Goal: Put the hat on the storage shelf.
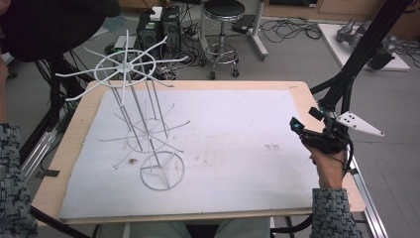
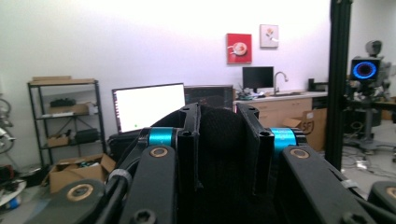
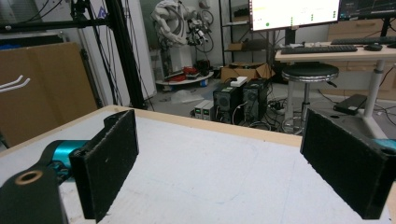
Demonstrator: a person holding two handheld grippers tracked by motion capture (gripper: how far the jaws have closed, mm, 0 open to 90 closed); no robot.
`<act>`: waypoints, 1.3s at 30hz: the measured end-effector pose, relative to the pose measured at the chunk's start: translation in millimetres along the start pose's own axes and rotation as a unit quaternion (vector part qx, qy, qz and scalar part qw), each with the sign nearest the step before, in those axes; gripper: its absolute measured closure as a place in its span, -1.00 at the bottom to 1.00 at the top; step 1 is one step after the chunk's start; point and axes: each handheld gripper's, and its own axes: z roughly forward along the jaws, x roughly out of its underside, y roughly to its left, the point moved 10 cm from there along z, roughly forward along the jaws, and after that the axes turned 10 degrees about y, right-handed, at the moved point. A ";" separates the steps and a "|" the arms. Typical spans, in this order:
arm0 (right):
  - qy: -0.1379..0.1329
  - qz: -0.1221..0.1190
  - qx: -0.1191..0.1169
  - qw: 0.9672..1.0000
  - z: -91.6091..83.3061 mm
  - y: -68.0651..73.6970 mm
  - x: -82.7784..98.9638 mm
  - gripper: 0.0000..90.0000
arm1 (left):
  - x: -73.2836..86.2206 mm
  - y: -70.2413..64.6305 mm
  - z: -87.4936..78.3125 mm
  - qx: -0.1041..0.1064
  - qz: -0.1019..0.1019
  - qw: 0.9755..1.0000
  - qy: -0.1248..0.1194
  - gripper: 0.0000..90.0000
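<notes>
- White wire rack [image 1: 143,119] stands upright on the left half of the pale mat [image 1: 237,148] that covers the wooden table [image 1: 69,148], its round base ring nearest you and its spoked top ring high above the far left corner.
- Your right gripper [image 1: 309,130] hovers at the table's right edge, well apart from the rack; in the right gripper view its black pads [image 3: 109,158] stand spread wide with nothing between them.
- Your left gripper [image 2: 219,140] points level at the room, towards a lit monitor [image 2: 148,105]; its jaws are pressed close together, pinching nothing.
</notes>
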 end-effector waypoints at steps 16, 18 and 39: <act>0.007 -0.001 0.000 1.000 5.0 2.0 2.9 -0.77 | -10.7 -37.4 9.0 0.059 -0.003 0.998 -0.011 0.58; 0.006 -0.001 -0.002 1.000 6.0 2.8 3.1 -0.76 | -11.6 -39.5 9.4 0.061 -0.002 0.998 -0.012 0.58; 0.015 -0.003 -0.004 1.000 9.2 5.4 5.3 -0.77 | -30.3 -62.3 3.0 0.087 0.020 0.995 -0.038 0.58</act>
